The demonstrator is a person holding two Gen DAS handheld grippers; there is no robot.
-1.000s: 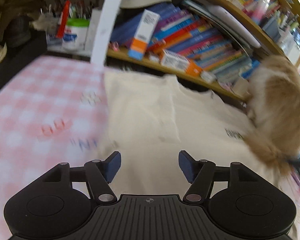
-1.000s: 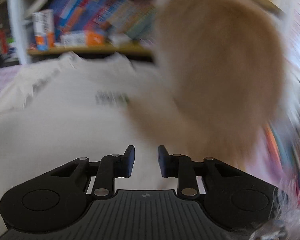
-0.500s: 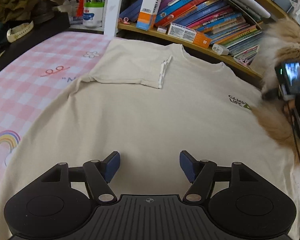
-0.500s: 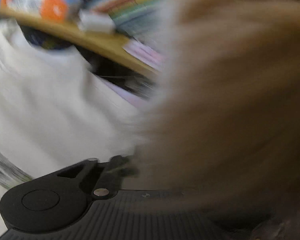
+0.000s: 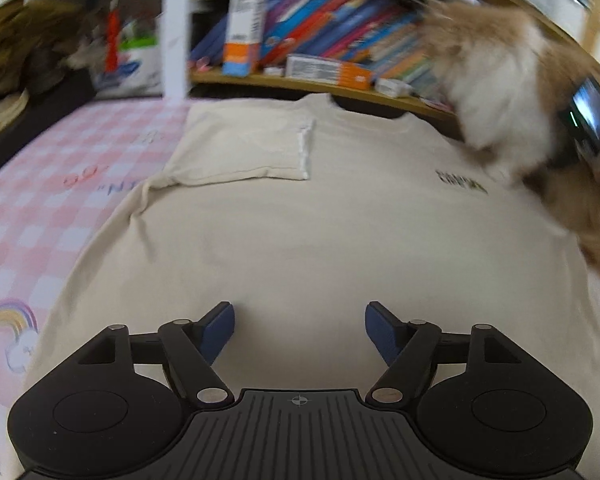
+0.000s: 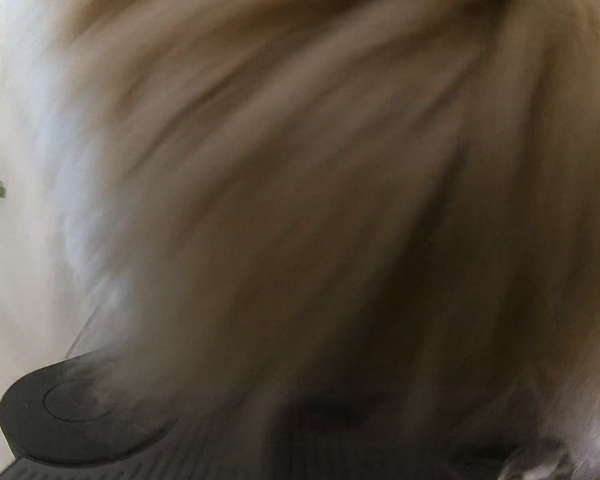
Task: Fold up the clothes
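Your cream T-shirt (image 5: 300, 208) lies flat across the pink checked bed sheet (image 5: 32, 200), filling the middle of the left wrist view, its collar toward the bookshelf (image 5: 340, 92) at the top. One sleeve (image 5: 244, 148) is already folded in over the chest, upper left of centre; the far side by the small chest print (image 5: 462, 182) is not.

What has changed sits at the right edge: a fluffy tan-and-white animal (image 5: 512, 112), blurred, has pushed further in over the shirt's right shoulder than half a second ago, and it overlaps the cloth there. I judge the second sleeve fold cannot go cleanly until it is off the fabric.

Your left claw (image 5: 300, 334) hangs over the lower middle of the shirt, and its blue pads (image 5: 218, 330) have just been spreading wider, with nothing between them, only cloth below.

Your right claw is buried: the right wrist view is almost all fur (image 6: 320, 200), with a sliver of shirt (image 6: 16, 272) at the left edge. The fingers are hidden, but the claw is pressed together; what, if anything, it pinches cannot be seen.

Books, an orange-and-white box (image 5: 242, 34) and a white post (image 5: 176, 28) crowd the top, clear of the work.
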